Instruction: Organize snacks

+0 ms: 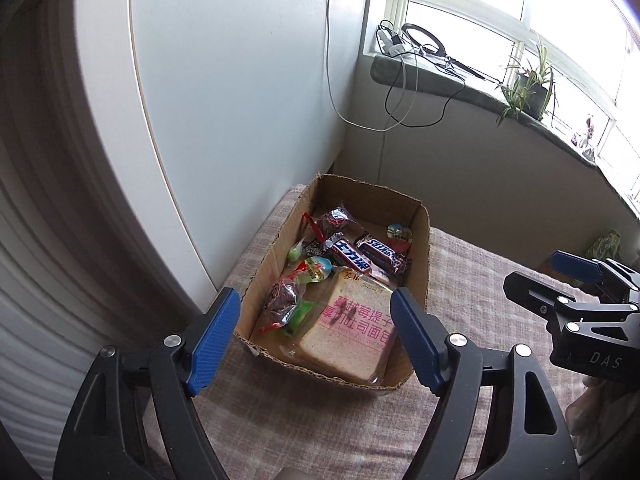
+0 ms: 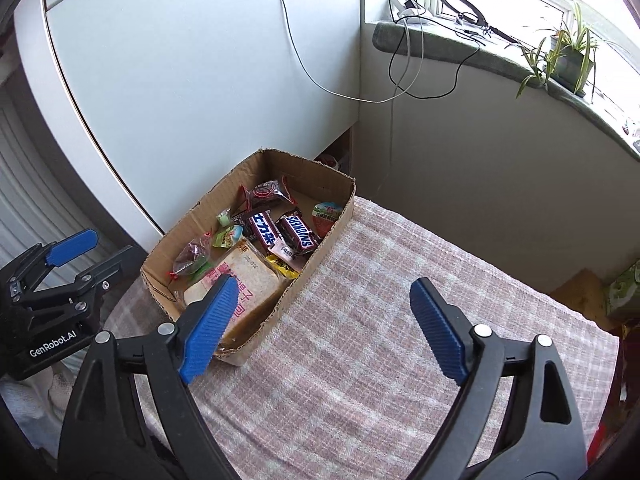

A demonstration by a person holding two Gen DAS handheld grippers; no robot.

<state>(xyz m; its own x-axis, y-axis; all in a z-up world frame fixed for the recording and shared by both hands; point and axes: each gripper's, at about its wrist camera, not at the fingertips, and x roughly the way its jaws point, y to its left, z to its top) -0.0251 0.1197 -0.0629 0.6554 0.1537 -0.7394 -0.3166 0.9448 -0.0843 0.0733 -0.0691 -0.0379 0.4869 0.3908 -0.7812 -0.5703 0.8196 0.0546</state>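
Checked cloth covers the worktop [image 2: 380,320]; bare apart from a cardboard box [image 2: 320,256] at its 10 o'clock corner, against a white cabinet. Box holds bread pack [image 1: 352,332], Snickers bars [image 1: 380,254] and small sweets. Left gripper [image 1: 316,340] and right gripper [image 2: 320,328] both have fingers spread, holding nothing. Judgement: loading appears finished; any tidying should lift light packets singly, avoiding crushing the bread.

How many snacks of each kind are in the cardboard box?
Snickers bars: 2
Bagged bread slice: 1
Dark red-tied packets: 2
Jelly cups: 2
Small green candy: 1
Yellow wrapper: 1
Total: 9 that I can make out; more may hide underneath in the box.
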